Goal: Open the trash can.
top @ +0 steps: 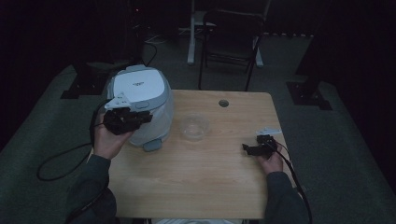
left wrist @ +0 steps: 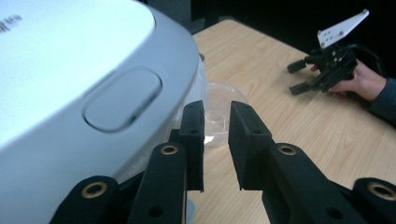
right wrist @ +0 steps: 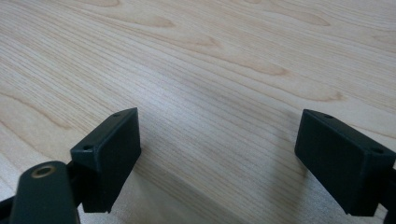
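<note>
The left claw (left wrist: 217, 135) is held nearly closed on nothing beside the rice cooker (top: 140, 100), its lid button (left wrist: 122, 99) at ten o'clock. The right claw (right wrist: 219, 163) is spread wide, empty, over the desk (top: 205, 177).

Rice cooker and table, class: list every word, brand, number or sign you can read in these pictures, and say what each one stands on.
Nothing can be read.
Rice cooker: a small dark mark on its white lid, too small in the high view; cut off and blurred at the left gripper view's edge.
Table, clear bowl, left gripper, right gripper: no text visible.
</note>
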Tool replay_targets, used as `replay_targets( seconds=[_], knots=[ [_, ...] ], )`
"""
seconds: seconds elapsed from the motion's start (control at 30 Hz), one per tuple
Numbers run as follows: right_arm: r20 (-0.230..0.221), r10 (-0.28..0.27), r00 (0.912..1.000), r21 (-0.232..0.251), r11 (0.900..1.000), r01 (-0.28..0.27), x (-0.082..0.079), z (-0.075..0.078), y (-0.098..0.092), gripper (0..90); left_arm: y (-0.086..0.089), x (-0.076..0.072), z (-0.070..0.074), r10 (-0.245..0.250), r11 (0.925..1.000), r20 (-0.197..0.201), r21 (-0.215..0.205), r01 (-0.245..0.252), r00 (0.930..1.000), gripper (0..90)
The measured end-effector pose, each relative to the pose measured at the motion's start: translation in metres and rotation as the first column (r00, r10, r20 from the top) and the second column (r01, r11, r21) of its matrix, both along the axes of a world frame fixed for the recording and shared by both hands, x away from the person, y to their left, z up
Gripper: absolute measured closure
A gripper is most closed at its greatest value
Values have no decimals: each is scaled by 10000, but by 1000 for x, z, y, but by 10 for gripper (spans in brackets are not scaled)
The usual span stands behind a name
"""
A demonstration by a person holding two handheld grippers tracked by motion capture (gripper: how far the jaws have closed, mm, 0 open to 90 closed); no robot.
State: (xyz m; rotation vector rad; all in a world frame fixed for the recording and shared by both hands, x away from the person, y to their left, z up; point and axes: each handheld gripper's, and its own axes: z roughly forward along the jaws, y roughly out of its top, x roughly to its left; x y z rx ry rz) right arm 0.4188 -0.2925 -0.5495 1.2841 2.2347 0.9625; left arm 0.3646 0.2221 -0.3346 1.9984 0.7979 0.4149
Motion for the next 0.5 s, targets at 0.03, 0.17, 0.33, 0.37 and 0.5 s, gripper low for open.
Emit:
replay_targets(
  seconds=[0.03, 0.17, 0.33, 0.37, 0.5],
  knots=[
    [3, 1, 10000, -1, 10000, -1, 0, 0, 0, 135, 0, 0, 2, 16, 10000, 35, 14, -16, 10000, 797],
    [-2, -1, 10000, -5, 10000, 1, 0, 0, 0, 135, 2, 2, 8, 202, 9998, 310, 10, -202, 9993, 849],
    [-4, -4, 10000, 3, 10000, 4, 0, 0, 0, 135, 4, 6, 13, 470, 9989, 432, 51, -473, 9980, 900],
    [-6, -4, 10000, 4, 10000, 4, 0, 0, 0, 135, 5, 7, 14, 547, 9985, 444, 57, -550, 9975, 900],
    [-5, -4, 10000, 4, 10000, 4, 0, 0, 0, 135, 8, 12, 16, 777, 9969, 492, 39, -780, 9958, 900]
  ],
)
